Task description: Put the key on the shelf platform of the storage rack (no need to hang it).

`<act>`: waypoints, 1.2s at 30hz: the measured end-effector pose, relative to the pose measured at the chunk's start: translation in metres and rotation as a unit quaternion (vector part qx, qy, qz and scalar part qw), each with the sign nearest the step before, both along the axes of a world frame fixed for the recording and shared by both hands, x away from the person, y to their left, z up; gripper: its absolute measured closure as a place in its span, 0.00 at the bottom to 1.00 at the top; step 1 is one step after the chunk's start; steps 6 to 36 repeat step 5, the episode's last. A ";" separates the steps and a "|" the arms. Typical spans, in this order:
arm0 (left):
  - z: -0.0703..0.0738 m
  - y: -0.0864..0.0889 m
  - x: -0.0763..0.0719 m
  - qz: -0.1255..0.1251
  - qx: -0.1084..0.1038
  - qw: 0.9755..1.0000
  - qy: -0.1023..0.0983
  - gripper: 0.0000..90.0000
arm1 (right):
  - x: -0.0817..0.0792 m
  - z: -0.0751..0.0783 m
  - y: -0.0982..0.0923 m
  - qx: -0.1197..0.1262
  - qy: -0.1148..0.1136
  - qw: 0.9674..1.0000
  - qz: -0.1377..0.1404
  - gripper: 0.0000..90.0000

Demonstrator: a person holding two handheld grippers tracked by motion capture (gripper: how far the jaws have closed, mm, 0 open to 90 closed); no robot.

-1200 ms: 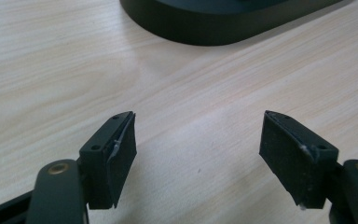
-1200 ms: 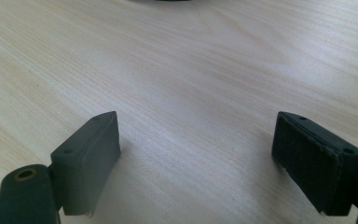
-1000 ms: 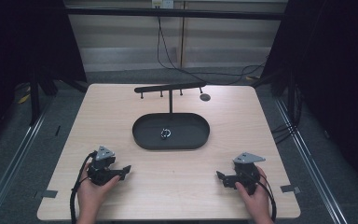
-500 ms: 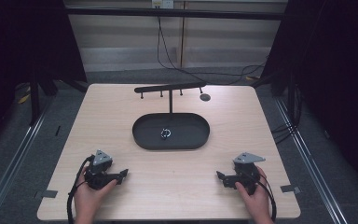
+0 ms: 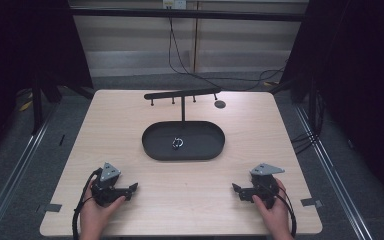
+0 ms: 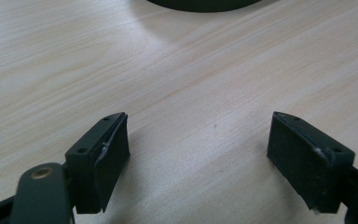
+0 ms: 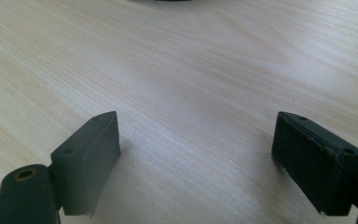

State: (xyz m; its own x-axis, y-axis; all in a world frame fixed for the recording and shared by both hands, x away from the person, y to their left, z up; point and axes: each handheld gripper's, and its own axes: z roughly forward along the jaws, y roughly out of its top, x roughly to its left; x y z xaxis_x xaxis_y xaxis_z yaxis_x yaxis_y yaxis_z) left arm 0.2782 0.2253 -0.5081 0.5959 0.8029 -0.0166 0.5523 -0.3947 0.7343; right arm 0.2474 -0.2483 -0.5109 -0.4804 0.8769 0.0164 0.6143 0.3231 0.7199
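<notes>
High view places our left claw (image 5: 132,188) at the lower left of the frame and our right claw (image 5: 236,189) at the lower right, both resting on the counter (image 5: 280,150). Left jaws have just been opening with nothing between them; right jaws stand released, empty. We judge this a ready posture. A small ring (image 5: 177,143) lies in the dark oval tray (image 5: 152,145) at centre, below the hook stand (image 5: 182,94).
</notes>
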 end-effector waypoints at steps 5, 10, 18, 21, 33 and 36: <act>0.000 0.000 0.000 0.000 0.000 1.000 0.000 0.23 | 0.000 0.000 0.000 0.000 0.000 1.000 0.000 0.16; 0.000 0.000 0.000 0.000 0.000 1.000 0.000 0.23 | 0.000 0.000 0.000 0.000 0.000 1.000 0.000 0.16; 0.000 0.000 0.000 0.000 0.000 1.000 0.000 0.23 | 0.000 0.000 0.000 0.000 0.000 1.000 0.000 0.16; 0.000 0.000 0.000 0.000 0.000 1.000 0.000 0.23 | 0.000 0.000 0.000 0.000 0.000 1.000 0.000 0.16; 0.000 0.000 0.000 0.000 0.000 1.000 0.000 0.23 | 0.000 0.000 0.000 0.000 0.000 1.000 0.000 0.16; 0.000 0.000 0.000 0.000 0.000 1.000 0.000 0.23 | 0.000 0.000 0.000 0.000 0.000 1.000 0.000 0.16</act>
